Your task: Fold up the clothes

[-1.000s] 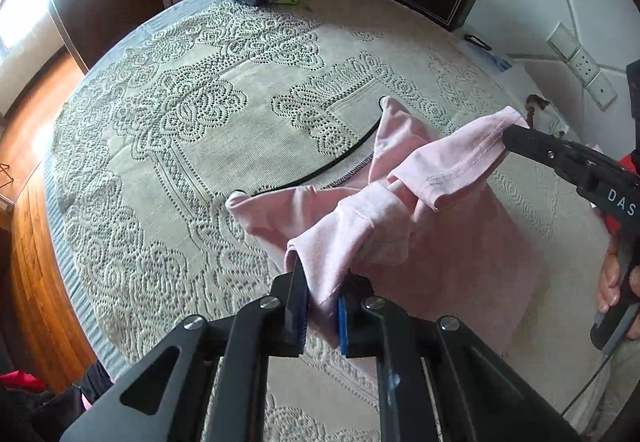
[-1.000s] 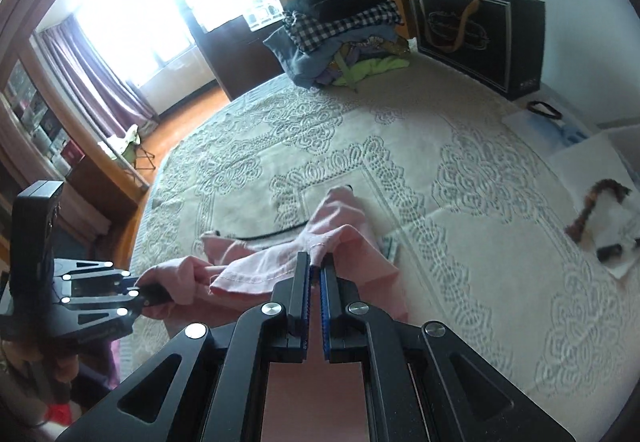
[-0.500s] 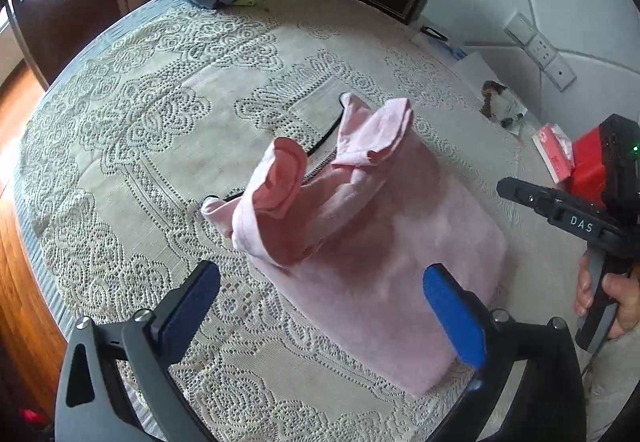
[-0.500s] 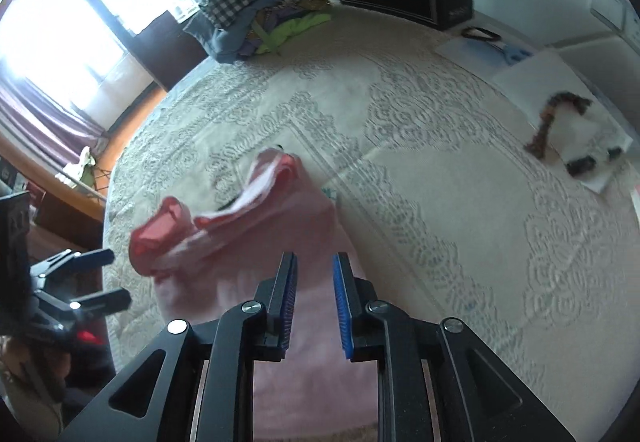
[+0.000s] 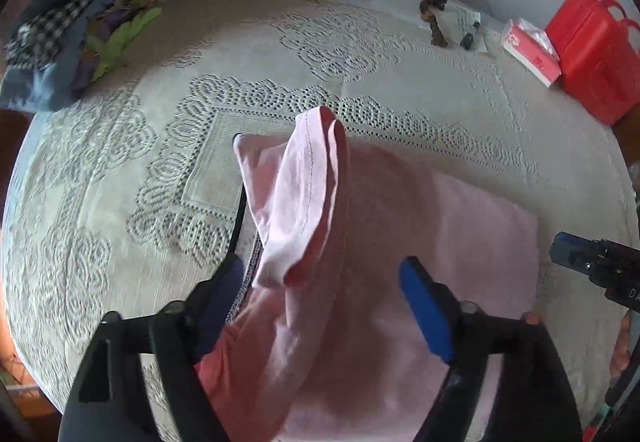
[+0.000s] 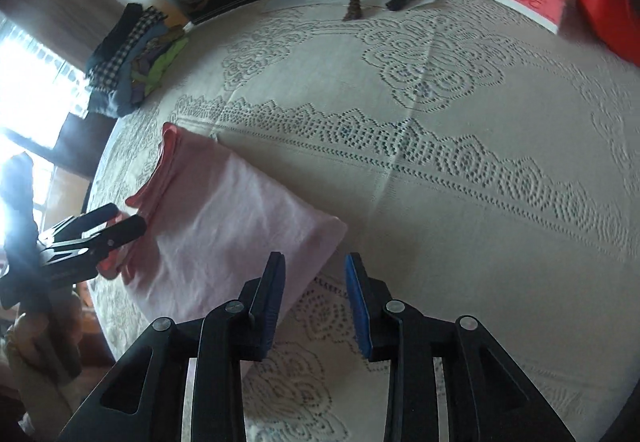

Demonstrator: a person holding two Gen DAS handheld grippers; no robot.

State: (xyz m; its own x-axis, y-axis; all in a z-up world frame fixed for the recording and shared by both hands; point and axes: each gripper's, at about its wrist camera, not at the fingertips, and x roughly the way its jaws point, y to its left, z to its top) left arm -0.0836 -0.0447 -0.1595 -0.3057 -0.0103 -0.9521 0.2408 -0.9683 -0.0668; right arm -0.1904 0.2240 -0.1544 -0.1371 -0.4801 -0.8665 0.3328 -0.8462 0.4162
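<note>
Left claw (image 5: 320,306) spread over the shirt's (image 5: 400,242) raised fold at lower centre; right claw (image 6: 316,302) spread, empty; pinch low, then flatten evenly.

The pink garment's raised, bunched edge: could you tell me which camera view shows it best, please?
The left wrist view: the pink garment fills the middle, its stitched fold standing up between the open left gripper fingers. The right wrist view shows that edge only small and sidelong at far left.
</note>
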